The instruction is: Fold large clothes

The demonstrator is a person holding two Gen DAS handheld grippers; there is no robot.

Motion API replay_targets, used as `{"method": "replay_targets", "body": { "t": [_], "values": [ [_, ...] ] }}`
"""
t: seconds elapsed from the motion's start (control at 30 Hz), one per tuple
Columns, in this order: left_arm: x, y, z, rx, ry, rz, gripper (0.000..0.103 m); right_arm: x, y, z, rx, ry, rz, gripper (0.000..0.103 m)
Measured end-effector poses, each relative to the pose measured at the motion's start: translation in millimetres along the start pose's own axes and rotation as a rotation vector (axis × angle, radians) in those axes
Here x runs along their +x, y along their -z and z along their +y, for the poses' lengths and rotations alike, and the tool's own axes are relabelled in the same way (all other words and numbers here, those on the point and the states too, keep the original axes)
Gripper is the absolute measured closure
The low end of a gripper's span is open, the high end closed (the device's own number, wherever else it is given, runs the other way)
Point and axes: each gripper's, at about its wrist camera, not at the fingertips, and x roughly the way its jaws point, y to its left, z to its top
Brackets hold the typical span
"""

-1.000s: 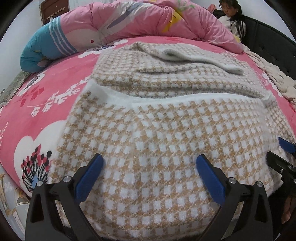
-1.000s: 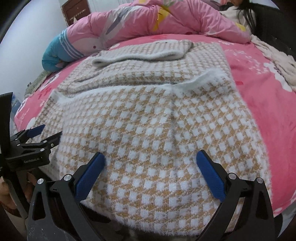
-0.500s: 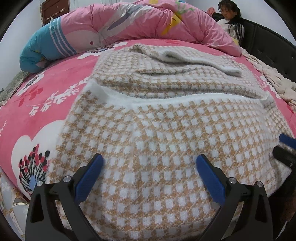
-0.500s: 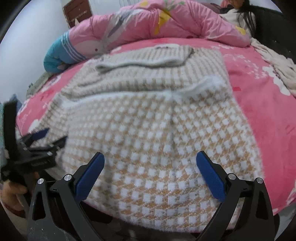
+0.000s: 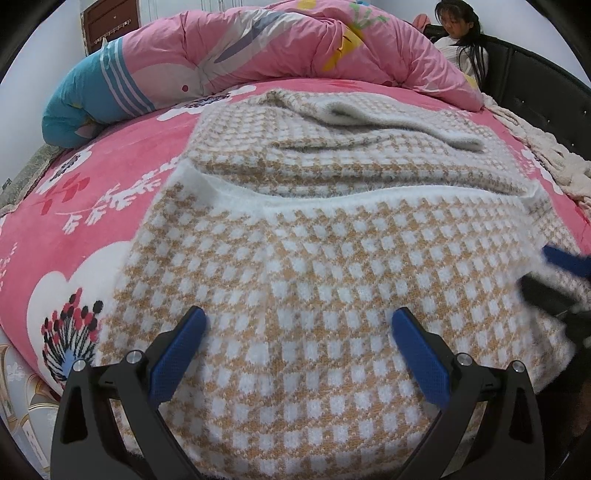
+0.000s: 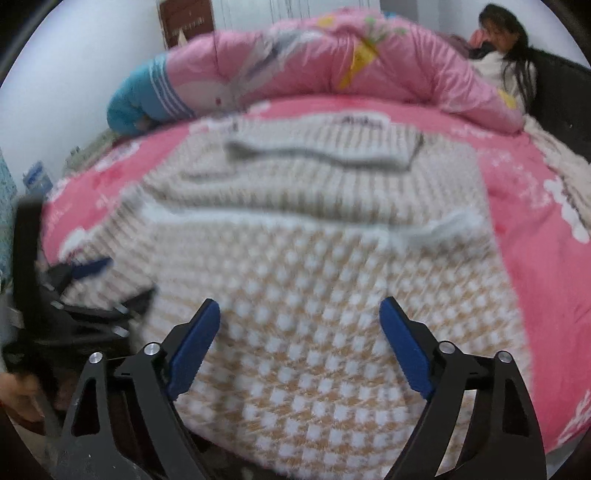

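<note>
Checked sweater (image 5: 317,258) spread flat on pink bedspread (image 5: 110,177), lower part folded up over the body, white hem running across the middle. Left gripper (image 5: 297,343) low over near edge of sweater, fingers spread wide, gripping nothing. Right gripper (image 6: 299,328) likewise spread, empty, above same near edge, just beside left one. Pink quilt (image 5: 280,48) bunched beyond. Right view blurred.

A rolled pink quilt (image 5: 295,48) lies at twelve o'clock on the pink bedsheet (image 5: 92,206); a seated girl (image 5: 461,33) at one.
</note>
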Motion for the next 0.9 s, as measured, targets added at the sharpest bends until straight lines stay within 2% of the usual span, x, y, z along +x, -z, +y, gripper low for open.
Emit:
{"method": "replay_targets", "body": {
  "t": [0.13, 0.2, 0.3, 0.43, 0.53, 0.7, 0.73, 0.8, 0.9],
  "values": [
    [-7.2, 1.4, -4.3, 0.010, -0.007, -0.024, 0.004, -2.3, 0.6, -2.3, 0.006, -0.011, -0.005, 0.021],
    [-17.6, 3.0, -3.3, 0.005, -0.008, -0.068, 0.004, -2.0, 0.2, -4.1, 0.011, -0.020, -0.001, 0.021],
    [-39.2, 5.1, 14.4, -0.007, -0.026, -0.173, 0.004, -2.2, 1.1, -5.5, 0.015, -0.025, 0.002, 0.021],
    [-45.8, 1.5, 47.0, -0.051, -0.033, -0.199, 0.008, -4.1, 2.9, -5.2, 0.015, -0.032, -0.003, 0.021],
    [-43.4, -3.0, 69.4, -0.078, -0.010, -0.201, 0.020, -2.8, 2.1, -3.6, 0.018, -0.030, 0.000, 0.021],
    [-30.4, -16.8, 85.6, -0.109, 0.088, -0.201, 0.047, -2.5, 2.5, -2.6, 0.022, -0.021, 0.013, 0.021],
    [-23.8, -21.0, 89.6, -0.110, 0.089, -0.188, 0.050, -1.9, 2.1, -2.5, 0.022, -0.021, 0.015, 0.021],
    [-12.8, -25.4, 93.7, -0.109, 0.079, -0.162, 0.066, -1.7, 2.0, -2.3, 0.022, -0.018, 0.017, 0.021],
    [3.7, -31.6, 101.5, -0.113, 0.090, -0.119, 0.077, -2.2, 1.7, -4.6, 0.018, -0.022, 0.016, 0.021]
  ]
}}
